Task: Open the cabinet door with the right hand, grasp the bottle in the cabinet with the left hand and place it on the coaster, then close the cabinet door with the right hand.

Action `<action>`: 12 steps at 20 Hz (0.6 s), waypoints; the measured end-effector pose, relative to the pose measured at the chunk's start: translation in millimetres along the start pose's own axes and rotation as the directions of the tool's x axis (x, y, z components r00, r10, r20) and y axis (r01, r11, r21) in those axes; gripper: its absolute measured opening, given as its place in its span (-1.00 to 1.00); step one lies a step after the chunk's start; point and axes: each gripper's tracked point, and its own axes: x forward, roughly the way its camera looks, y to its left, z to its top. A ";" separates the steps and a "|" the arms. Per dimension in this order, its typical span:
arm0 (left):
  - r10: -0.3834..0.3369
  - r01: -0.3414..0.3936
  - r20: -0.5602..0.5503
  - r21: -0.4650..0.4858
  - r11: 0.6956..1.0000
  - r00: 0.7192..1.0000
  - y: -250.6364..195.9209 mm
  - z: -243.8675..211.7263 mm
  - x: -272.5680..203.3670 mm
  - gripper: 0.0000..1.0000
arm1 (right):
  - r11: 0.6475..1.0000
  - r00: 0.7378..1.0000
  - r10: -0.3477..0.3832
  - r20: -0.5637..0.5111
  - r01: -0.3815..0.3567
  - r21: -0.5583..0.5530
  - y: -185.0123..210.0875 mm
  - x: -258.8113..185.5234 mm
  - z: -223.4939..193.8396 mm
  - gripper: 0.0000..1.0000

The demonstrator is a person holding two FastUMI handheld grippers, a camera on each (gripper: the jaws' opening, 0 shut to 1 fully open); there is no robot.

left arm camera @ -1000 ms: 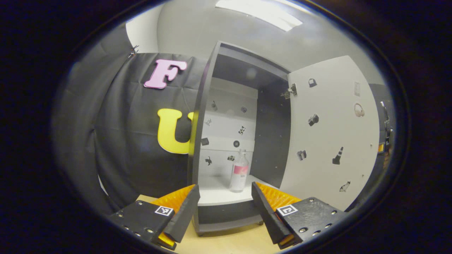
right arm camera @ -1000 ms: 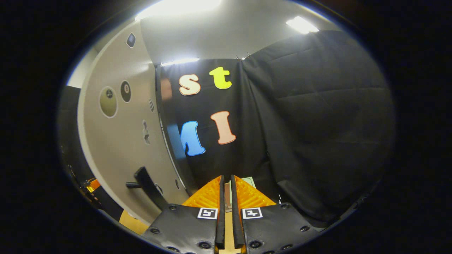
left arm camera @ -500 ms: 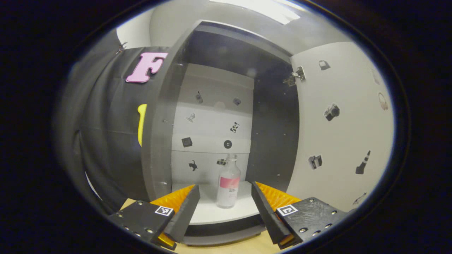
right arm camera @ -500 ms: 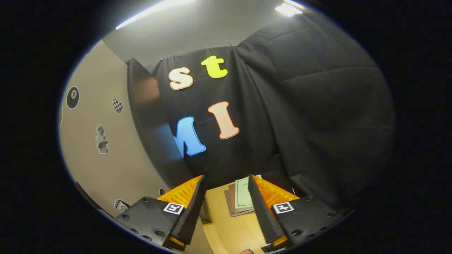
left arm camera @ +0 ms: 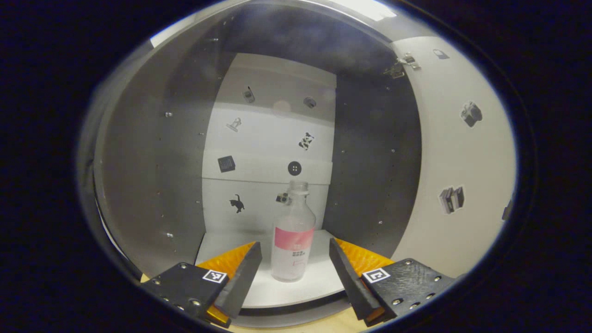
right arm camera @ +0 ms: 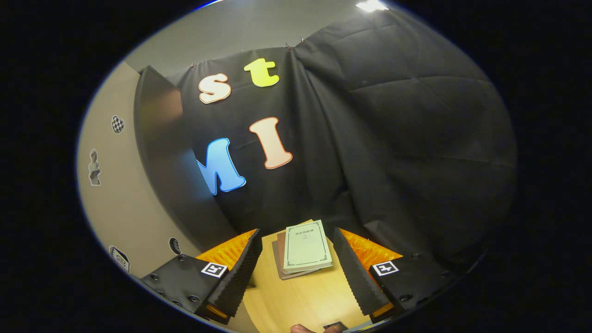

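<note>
Left gripper (left arm camera: 292, 270) jaws spread wide, now framing the bottle (left arm camera: 292, 236) on the cabinet's white shelf (left arm camera: 319, 286), pushed in much closer than a second ago; grasp looks next. Room on both flanks, dark side walls well apart. Right gripper (right arm camera: 296, 270) jaws parted too, let go of the door (left arm camera: 462, 152), swung off toward books (right arm camera: 303, 249) on the table (right arm camera: 300, 300).

Both fisheye views bend straight edges strongly toward their rims. In the left gripper view, a ceiling light panel (left arm camera: 365, 7) glares at the top, the dark grey cabinet interior (left arm camera: 152, 152) looks hazy and dim, and the clear plastic bottle with a pink label (left arm camera: 292, 240) is fairly sharp. The right gripper view is evenly lit, the light wooden tabletop (right arm camera: 300, 300) bright.
</note>
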 end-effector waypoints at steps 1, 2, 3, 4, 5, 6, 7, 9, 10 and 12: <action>-0.007 0.007 0.000 0.001 1.000 1.000 -0.5 -1.1 4.2 0.81 | 1.000 1.000 -0.012 -0.006 0.012 -0.022 -4.5 2.2 -1.9 0.96; -0.003 0.003 -0.001 0.009 1.000 1.000 0.7 -1.0 9.8 0.81 | 0.999 1.000 -0.023 -0.017 0.022 -0.043 -8.1 4.5 -5.7 0.96; 0.009 -0.009 -0.004 0.020 1.000 1.000 2.0 -1.7 14.1 0.82 | 0.998 0.999 -0.028 -0.028 0.027 -0.059 -10.1 5.2 -8.3 0.96; 0.018 -0.018 -0.004 0.027 0.999 1.000 3.7 -0.8 20.4 0.81 | 0.997 0.999 -0.026 -0.034 0.023 -0.070 -9.4 5.6 -10.3 0.96; 0.021 -0.021 -0.003 0.030 0.999 1.000 4.5 0.7 26.0 0.81 | 0.997 0.999 -0.022 -0.036 0.019 -0.074 -9.0 6.5 -10.0 0.96; 0.029 -0.029 -0.006 0.033 0.999 1.000 7.3 1.8 31.9 0.81 | 0.997 0.999 -0.016 -0.041 0.013 -0.074 -8.7 8.7 -11.1 0.96; 0.040 -0.039 -0.015 0.036 0.999 0.999 11.5 1.6 36.5 0.81 | 0.997 0.999 -0.013 -0.049 0.009 -0.074 -8.6 10.2 -13.5 0.96; 0.041 -0.040 -0.010 0.036 0.999 0.999 12.8 5.9 45.4 0.81 | 0.997 0.998 -0.012 -0.059 0.008 -0.073 -10.5 14.1 -16.4 0.96; 0.034 -0.034 -0.003 0.035 0.999 0.999 12.0 8.8 49.6 0.80 | 0.997 0.998 -0.014 -0.067 0.009 -0.070 -12.3 16.1 -19.7 0.96; 0.025 -0.025 0.000 0.024 0.999 1.000 10.7 7.3 56.4 0.80 | 0.998 0.995 -0.042 -0.089 0.037 -0.053 -19.0 21.3 -25.5 0.96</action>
